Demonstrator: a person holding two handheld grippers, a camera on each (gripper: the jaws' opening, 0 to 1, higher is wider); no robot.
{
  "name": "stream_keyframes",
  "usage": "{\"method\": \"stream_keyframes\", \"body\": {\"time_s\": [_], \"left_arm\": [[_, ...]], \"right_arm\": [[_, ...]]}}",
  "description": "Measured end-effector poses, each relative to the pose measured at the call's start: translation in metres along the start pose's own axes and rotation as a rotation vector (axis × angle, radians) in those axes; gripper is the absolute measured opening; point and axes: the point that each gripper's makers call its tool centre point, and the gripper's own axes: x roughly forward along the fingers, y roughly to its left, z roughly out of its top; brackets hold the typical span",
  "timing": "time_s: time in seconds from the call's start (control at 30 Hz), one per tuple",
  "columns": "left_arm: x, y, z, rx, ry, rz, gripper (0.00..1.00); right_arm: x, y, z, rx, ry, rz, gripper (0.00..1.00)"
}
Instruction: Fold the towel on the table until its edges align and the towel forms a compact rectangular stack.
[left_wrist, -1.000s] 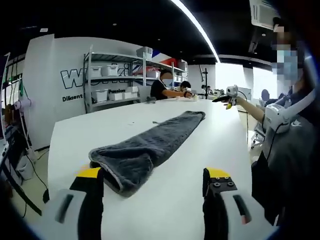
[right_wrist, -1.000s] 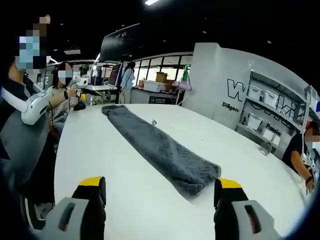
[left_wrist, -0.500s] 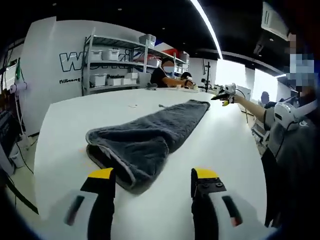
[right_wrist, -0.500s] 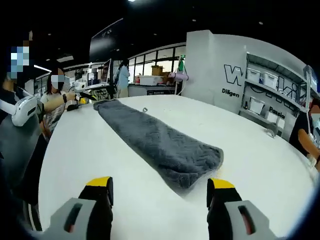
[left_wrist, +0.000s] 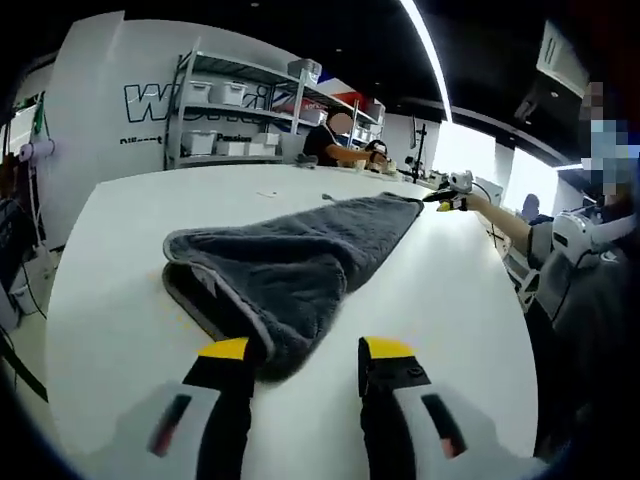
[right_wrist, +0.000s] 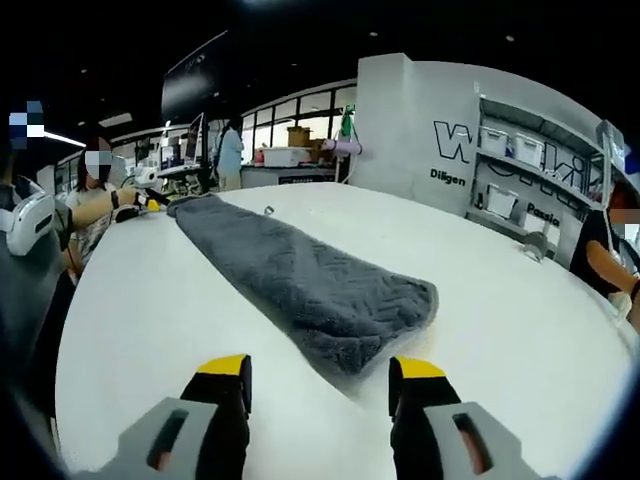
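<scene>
Left gripper view: each open, empty hand-held gripper (left_wrist: 300, 352) (right_wrist: 318, 365) nears one end of the long grey textured towel (left_wrist: 290, 265) (right_wrist: 300, 280) on the white desk (left_wrist: 440, 290) (right_wrist: 130, 320), apparently ready to pinch it for folding.

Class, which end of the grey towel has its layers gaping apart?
The end of the towel before the left hand-held gripper; the end in the right gripper view lies flat.

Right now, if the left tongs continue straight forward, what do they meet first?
Most likely the near folded end of the long dark grey textured towel, lying on the white table just ahead of the open left tongs; exact depth is unclear.
</scene>
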Motion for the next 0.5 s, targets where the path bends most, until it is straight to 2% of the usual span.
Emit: {"method": "stream_keyframes", "body": {"time_s": [0.13,0.23,0.33,0.5], "left_arm": [[-0.0005,0.0025,0.0005,0.0,-0.004,-0.001,0.36],[-0.0007,0.0035,0.0005,-0.004,-0.006,-0.004,0.31],[0.001,0.0011,-0.0006,0.003,-0.002,0.005,0.26],[0.001,0.0022,0.0013,0.009,-0.01,0.014,0.17]], "right_arm": [[0.0028,-0.0049,-0.0017,0.0,0.003,-0.013,0.43],[0.0054,-0.006,0.001,0.021,-0.02,-0.017,0.39],[0.0065,-0.0079,0.0063,0.004,-0.056,-0.033,0.26],[0.0075,-0.0066,0.0036,-0.007,-0.041,-0.023,0.15]]}}
